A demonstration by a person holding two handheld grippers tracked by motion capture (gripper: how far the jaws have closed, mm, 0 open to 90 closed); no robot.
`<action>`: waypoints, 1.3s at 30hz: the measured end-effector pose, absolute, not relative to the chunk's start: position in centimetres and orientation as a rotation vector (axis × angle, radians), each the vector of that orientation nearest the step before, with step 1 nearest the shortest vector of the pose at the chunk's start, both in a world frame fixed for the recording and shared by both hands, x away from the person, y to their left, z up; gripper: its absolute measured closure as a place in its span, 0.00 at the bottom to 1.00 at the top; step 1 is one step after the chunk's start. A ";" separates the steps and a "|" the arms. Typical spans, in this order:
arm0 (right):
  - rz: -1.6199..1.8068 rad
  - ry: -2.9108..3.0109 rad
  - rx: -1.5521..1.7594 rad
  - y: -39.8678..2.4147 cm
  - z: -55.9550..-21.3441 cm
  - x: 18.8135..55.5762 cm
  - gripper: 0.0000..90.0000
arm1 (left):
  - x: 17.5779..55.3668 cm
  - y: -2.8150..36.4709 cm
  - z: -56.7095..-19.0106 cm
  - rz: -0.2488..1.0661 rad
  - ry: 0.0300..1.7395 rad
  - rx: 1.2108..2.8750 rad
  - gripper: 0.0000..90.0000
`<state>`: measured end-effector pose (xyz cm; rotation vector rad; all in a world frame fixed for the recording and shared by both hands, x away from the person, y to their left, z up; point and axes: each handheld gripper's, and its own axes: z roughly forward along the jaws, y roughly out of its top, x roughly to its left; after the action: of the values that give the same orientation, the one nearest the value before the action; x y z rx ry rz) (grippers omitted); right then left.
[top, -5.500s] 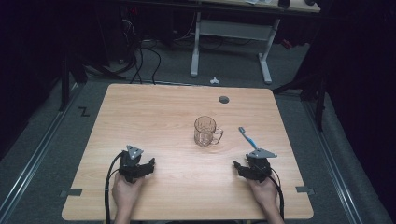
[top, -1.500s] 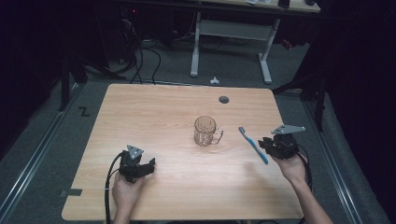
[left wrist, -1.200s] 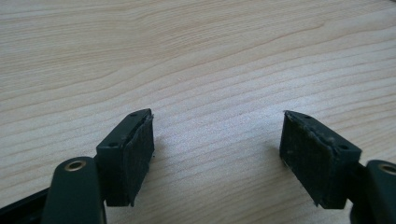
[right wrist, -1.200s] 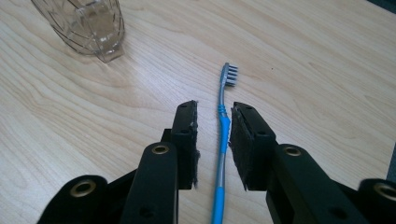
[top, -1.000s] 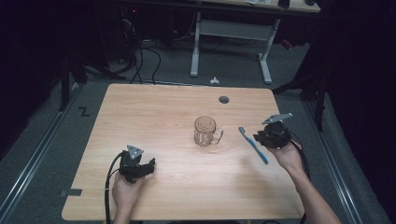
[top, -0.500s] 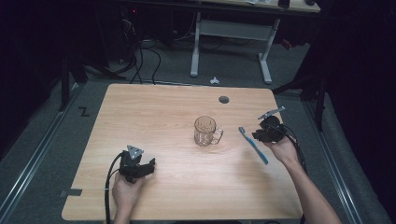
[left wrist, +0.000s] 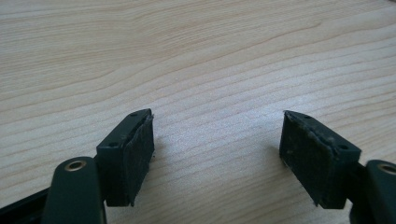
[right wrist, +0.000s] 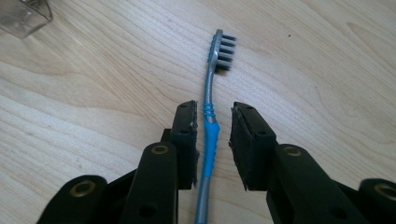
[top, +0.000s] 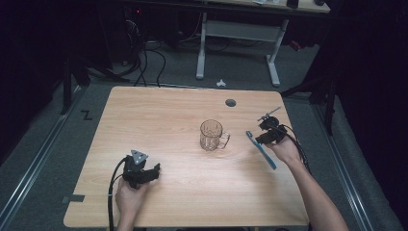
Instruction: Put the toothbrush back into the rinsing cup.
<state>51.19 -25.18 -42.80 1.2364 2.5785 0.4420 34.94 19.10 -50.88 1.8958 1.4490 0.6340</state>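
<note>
Toothbrush [right wrist: 211,140] between right hand-held gripper [right wrist: 214,140] jaws (slightly parted, unclamped), near table [top: 159,110] edge, left hand-held gripper [left wrist: 217,154] open, empty

left gripper [left wrist: 217,154] | jaws apart | nothing between | over wooden table [left wrist: 210,60]

In the right gripper view we saw the toothbrush's [right wrist: 208,140] handle end cut off at the near edge, and the glass mug [right wrist: 21,16] clipped at the far left corner.
</note>
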 end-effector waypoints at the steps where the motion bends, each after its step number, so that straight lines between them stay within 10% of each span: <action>1: 0.433 2.583 1.237 -25.1 -42.8 51.4 0.79 | 34.9 19.1 -50.9 0.634 1.449 1.896 0.30; 39: 0.196 2.770 1.290 -24.2 -45.9 54.3 0.82 | 34.9 19.1 -50.9 0.635 1.448 1.897 0.30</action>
<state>54.27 -24.24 -45.88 1.2904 2.7696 0.1956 34.94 19.08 -50.88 1.8971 1.4485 0.6354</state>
